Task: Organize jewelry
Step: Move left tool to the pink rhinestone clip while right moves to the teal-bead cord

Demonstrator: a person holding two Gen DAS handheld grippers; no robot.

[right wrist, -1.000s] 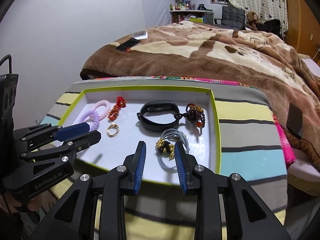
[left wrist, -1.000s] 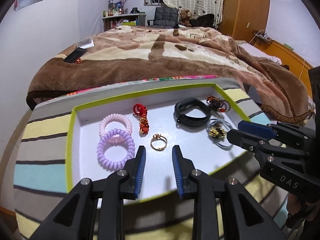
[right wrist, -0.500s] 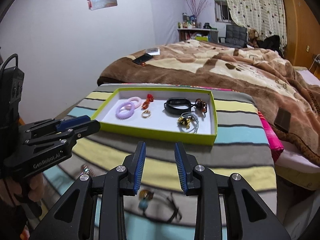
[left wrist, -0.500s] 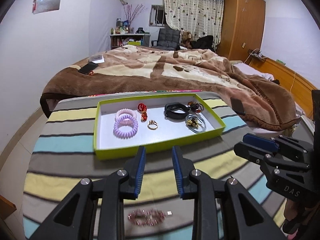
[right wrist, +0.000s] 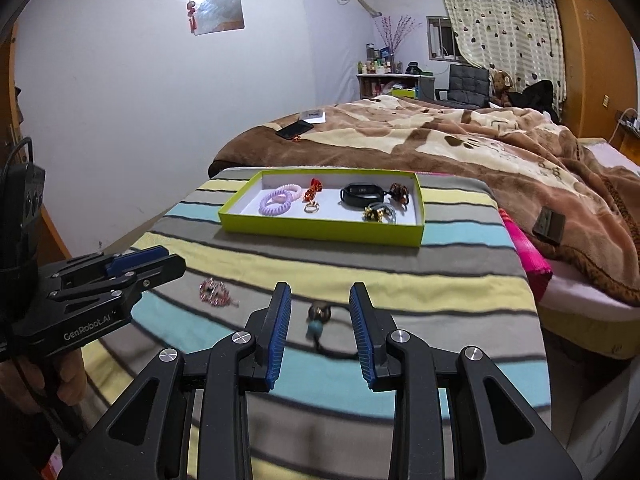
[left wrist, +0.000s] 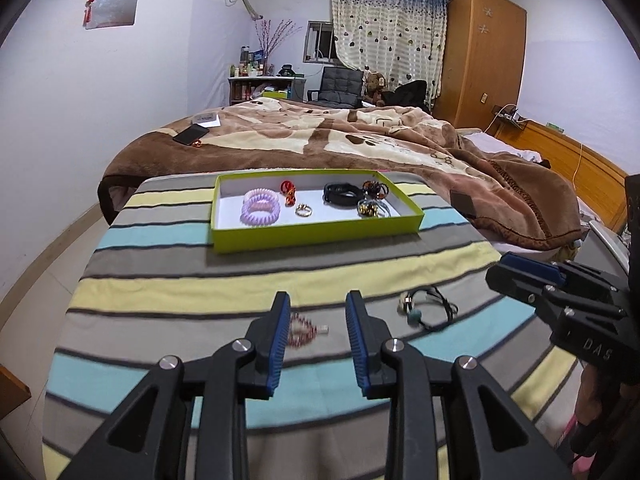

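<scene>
A lime-green tray (left wrist: 316, 236) (right wrist: 320, 229) lies at the far end of the striped cloth. In it are purple and pink coil hair ties (left wrist: 260, 210), a red charm (left wrist: 289, 193), a gold ring (left wrist: 304, 211), a black band (left wrist: 342, 194), a dark bead bracelet (left wrist: 374, 188) and a grey tie with gold beads (left wrist: 372, 209). On the cloth, a pink bead bracelet (left wrist: 302, 330) (right wrist: 214, 292) lies below my left gripper (left wrist: 317, 296), whose jaws are opening and hold nothing. A black cord with a teal bead (left wrist: 424, 308) (right wrist: 318, 320) lies under my right gripper (right wrist: 320, 288), which is open.
A bed with a brown blanket (left wrist: 360, 140) stands right behind the table, with a phone (left wrist: 191, 134) on it. A small dark object (right wrist: 550, 226) rests on the blanket's edge. Pink fabric (right wrist: 528, 256) hangs at the table's right side. A hand (right wrist: 36, 380) holds the left gripper's handle.
Both grippers have drawn back from over the tray toward the near end of the table. The tray now looks far off. The loose bead bracelet and black cord have come into view.
</scene>
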